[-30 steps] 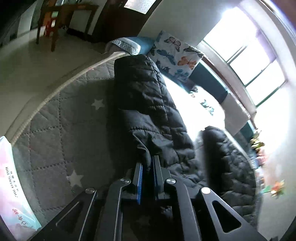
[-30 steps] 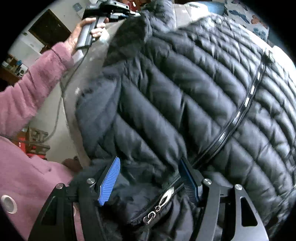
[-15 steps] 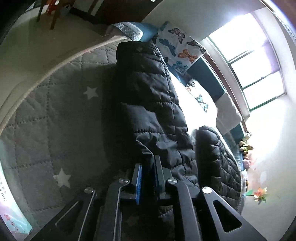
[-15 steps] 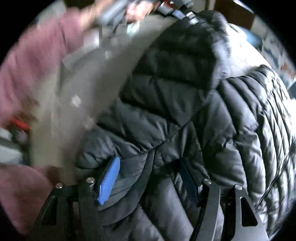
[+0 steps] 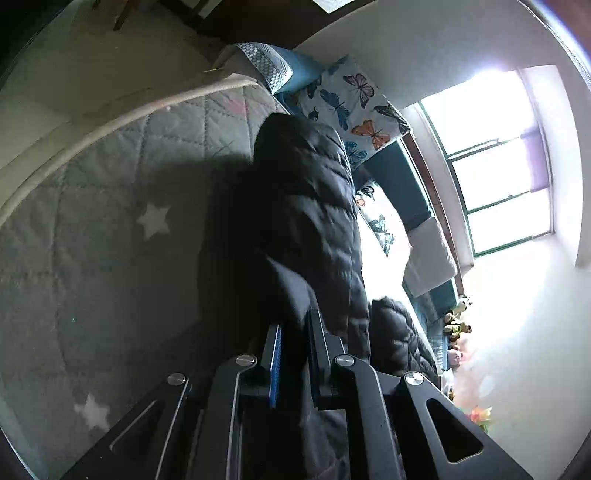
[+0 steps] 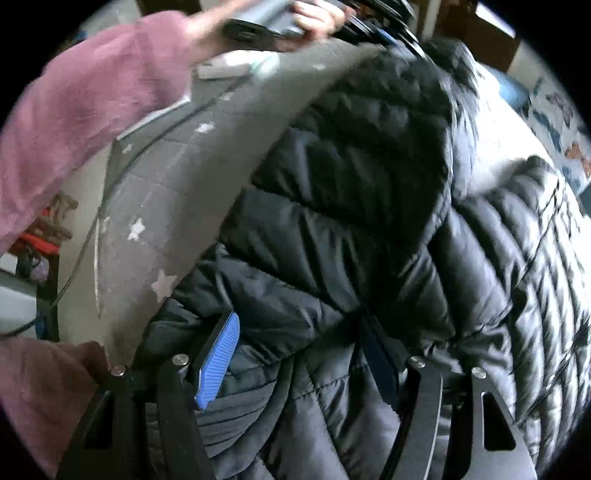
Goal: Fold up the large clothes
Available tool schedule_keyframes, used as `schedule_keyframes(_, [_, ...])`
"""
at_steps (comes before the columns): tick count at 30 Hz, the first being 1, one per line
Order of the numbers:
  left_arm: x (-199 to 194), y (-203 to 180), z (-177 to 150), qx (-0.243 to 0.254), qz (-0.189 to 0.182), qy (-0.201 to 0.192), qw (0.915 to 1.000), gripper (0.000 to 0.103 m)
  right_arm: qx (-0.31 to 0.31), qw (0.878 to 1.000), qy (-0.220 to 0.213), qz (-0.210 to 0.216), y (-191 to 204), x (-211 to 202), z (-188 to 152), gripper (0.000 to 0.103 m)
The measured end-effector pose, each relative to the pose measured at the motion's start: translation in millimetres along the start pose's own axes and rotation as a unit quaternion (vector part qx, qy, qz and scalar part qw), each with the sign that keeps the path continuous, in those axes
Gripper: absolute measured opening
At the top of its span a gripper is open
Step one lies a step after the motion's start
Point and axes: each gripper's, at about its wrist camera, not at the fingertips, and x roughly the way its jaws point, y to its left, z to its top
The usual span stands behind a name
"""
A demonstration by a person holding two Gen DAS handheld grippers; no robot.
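Note:
A black quilted puffer jacket lies on a grey star-patterned bed cover. My left gripper is shut on a fold of the jacket, holding it lifted above the cover. In the right wrist view the jacket fills most of the frame, its sleeve folded over the body. My right gripper is open, its blue-padded fingers straddling the jacket's edge near the ribbed cuff. The left hand-held gripper shows at the top, gripping the far end.
Butterfly-print pillows and a blue cushion lie at the head of the bed, under a bright window. The bed's pale edge runs on the left. A person's pink sleeve is at left.
My left gripper has lifted its fold of jacket higher and swung it over. My right gripper has slid along the jacket from the zipper to the sleeve edge, staying open.

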Motion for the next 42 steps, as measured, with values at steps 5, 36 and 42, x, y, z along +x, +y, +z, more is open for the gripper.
schedule_keyframes(5, [3, -7, 19, 0.004, -0.017, -0.010, 0.9998, 0.013, -0.010, 0.999, -0.038, 0.017, 4, -12, 12, 0.074])
schedule_keyframes(36, [1, -37, 29, 0.082, 0.013, -0.102, 0.9914, 0.013, 0.018, 0.996, -0.065, 0.055, -30, -19, 11, 0.076])
schedule_keyframes(42, [-73, -87, 2, 0.146, 0.008, -0.170, 0.9744, 0.013, 0.024, 0.997, -0.055, 0.052, -32, -17, 11, 0.076])
